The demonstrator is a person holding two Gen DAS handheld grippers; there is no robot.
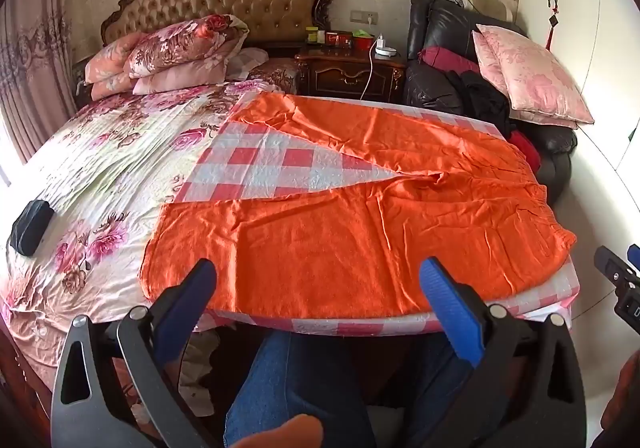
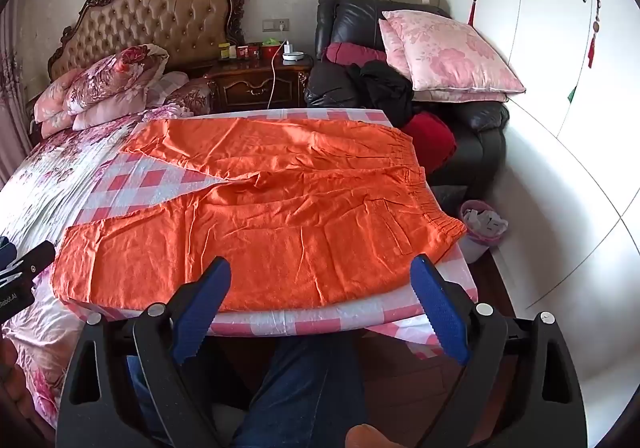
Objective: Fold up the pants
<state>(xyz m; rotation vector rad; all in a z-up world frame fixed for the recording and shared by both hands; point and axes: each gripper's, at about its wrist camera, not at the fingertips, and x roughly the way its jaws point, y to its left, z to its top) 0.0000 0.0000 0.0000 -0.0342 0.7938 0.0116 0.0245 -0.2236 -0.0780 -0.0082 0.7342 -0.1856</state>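
Orange pants (image 1: 340, 216) lie spread flat on a red-and-white checked table (image 1: 256, 164), legs fanned apart to the left, elastic waistband to the right. They also show in the right wrist view (image 2: 260, 220), on the same table (image 2: 152, 184). My left gripper (image 1: 318, 272) is open and empty, hovering over the near edge of the near leg. My right gripper (image 2: 320, 268) is open and empty, over the near edge toward the waistband. Each gripper's body shows at the edge of the other's view.
A floral bed (image 1: 104, 168) with stacked pillows adjoins the table on the left; a black pouch (image 1: 30, 222) lies on it. A nightstand (image 1: 352, 68), a black armchair with a pink cushion (image 2: 444, 56), and a small bin (image 2: 482, 224) stand behind and right. The person's legs are under the table.
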